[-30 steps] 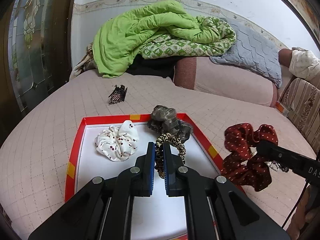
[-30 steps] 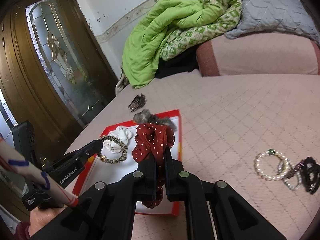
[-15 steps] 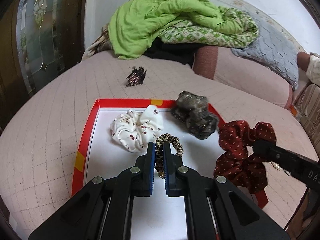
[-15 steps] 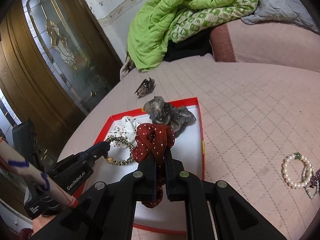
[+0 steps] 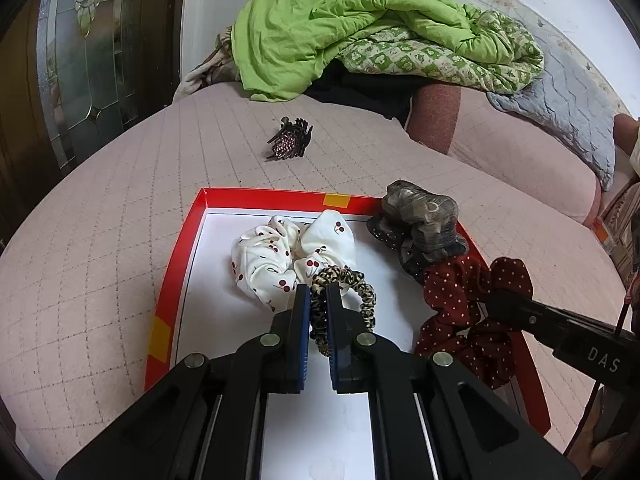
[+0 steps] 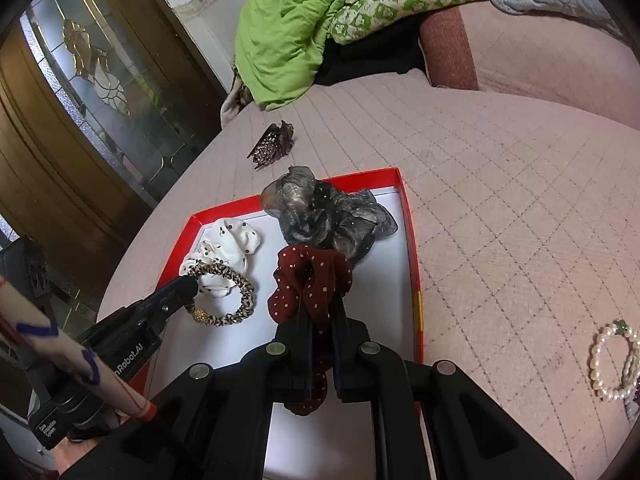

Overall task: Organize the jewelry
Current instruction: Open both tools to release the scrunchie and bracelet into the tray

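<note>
My left gripper is clamped on the leopard-print hair tie, which hangs over the white floor of the red tray, just near of the white cherry scrunchie; my right gripper is pinched shut on the dark red dotted scrunchie, held above the tray's near right part; the grey sheer scrunchie lies in the tray's far right corner; a dark claw clip sits on the pink quilted bed beyond the tray; a pearl bracelet lies well to the right.
</note>
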A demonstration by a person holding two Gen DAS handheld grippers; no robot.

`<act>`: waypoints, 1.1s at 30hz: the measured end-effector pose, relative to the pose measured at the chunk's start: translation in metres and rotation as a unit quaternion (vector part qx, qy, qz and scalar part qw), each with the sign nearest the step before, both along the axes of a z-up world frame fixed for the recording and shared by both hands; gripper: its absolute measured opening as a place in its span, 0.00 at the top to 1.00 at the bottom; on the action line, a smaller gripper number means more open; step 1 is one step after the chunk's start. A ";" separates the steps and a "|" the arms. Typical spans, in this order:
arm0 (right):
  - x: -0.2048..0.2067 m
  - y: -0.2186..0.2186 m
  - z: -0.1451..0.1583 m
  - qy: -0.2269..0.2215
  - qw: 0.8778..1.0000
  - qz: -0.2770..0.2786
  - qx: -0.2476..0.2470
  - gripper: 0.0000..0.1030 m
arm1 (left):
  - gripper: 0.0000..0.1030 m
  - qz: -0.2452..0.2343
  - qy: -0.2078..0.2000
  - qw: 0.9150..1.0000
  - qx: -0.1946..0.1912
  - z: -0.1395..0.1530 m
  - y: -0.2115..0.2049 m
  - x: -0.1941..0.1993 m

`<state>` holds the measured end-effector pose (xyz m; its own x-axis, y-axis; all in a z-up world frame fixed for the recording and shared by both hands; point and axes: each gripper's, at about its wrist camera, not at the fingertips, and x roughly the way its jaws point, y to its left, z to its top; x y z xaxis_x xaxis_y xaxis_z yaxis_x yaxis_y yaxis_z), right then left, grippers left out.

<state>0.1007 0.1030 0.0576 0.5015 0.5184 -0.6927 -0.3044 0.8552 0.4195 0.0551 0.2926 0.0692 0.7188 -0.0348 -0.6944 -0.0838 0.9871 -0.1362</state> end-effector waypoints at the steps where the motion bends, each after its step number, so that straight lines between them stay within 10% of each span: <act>1: 0.001 0.001 0.000 -0.001 1.000 -0.001 -0.002 0.91 | 0.93 0.000 0.000 1.000 0.001 0.000 0.000 0.001; 17: 0.010 -0.001 -0.001 0.004 1.000 -0.011 -0.006 0.76 | 0.91 0.004 0.001 1.000 0.002 -0.001 -0.003 0.006; 22: 0.006 -0.004 0.007 -0.008 1.000 -0.012 0.000 0.75 | 0.70 0.009 -0.014 1.000 -0.003 0.005 -0.004 0.004; 33: -0.008 -0.027 0.029 -0.032 0.999 -0.027 0.015 0.73 | 0.68 -0.013 -0.065 0.998 -0.002 0.024 -0.027 -0.009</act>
<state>0.0928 0.0757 0.0862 0.5717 0.5095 -0.6431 -0.2846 0.8583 0.4270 0.0463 0.2657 0.0930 0.8017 -0.0577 -0.5950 -0.0390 0.9882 -0.1483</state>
